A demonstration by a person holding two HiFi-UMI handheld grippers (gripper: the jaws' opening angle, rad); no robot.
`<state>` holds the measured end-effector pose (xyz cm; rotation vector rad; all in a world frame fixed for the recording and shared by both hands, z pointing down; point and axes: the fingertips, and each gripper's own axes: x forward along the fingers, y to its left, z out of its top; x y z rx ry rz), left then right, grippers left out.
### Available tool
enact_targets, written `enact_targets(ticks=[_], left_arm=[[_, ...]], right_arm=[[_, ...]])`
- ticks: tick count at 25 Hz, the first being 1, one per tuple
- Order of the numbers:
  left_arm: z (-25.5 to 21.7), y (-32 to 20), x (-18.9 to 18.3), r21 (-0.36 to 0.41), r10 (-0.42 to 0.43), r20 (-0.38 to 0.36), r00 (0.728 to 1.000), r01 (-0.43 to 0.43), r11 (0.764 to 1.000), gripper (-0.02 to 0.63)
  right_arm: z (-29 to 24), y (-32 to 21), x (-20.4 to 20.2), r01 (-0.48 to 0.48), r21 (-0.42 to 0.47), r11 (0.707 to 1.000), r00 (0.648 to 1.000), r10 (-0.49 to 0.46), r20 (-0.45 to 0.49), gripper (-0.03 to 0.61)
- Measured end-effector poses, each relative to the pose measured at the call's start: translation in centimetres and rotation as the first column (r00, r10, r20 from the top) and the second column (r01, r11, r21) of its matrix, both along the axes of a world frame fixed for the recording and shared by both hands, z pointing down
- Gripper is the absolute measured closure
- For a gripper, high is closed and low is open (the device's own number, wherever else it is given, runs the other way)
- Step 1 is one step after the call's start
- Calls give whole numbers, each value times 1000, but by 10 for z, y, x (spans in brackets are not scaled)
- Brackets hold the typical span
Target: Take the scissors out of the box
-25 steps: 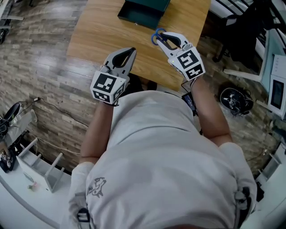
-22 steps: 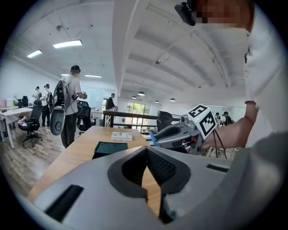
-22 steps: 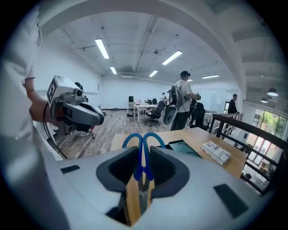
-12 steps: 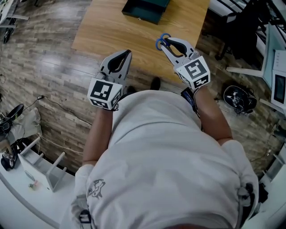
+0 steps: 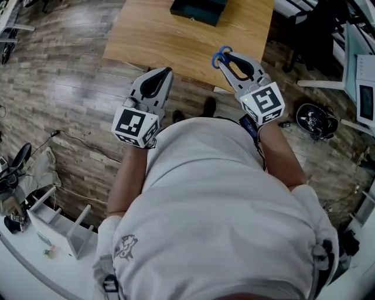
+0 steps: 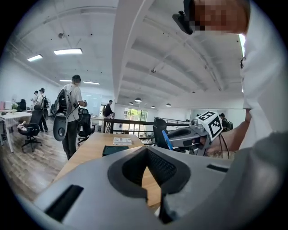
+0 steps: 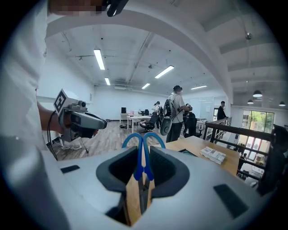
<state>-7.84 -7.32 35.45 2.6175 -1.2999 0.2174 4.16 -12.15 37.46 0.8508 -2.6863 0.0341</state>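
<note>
With right gripper [image 5: 229, 60], pinching scissors [image 7: 143, 150] about where the blue handles meet the blades. Loops poking out past the tips, blades running back toward the hand. Hanging above the near edge of the table [image 5: 152, 41], toward its right corner. Well apart from the box [image 5: 198, 9] at the far edge, so already out of it.

With left gripper [image 5: 166, 72], holding nothing. Tips closed together, off the table's near edge, beside the other hand.

Judged light and stiff, with no sag to allow for. Probably slick on bare steel and apt to pivot or slide if pinched on the blades alone. Better taken across the plastic shanks close to the pivot, as now, blades kept together. Pointed, so best kept aimed away from the body when set down.
</note>
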Motion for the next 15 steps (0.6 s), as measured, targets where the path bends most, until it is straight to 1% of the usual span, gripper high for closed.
enact_targets(ticks=[4, 8, 15], left_arm=[[-5, 19, -17, 19, 37, 2, 999, -37, 999, 609], [-2, 34, -28, 21, 76, -3, 997, -76, 997, 609], [6, 53, -30, 22, 106, -12, 994, -106, 994, 609]], right_arm=[[-5, 27, -13, -35, 8, 999, 999, 35, 4, 486], [-7, 51, -22, -61, 3, 998, 998, 61, 10, 485], [-13, 84, -24, -68, 13, 998, 998, 68, 7, 485]])
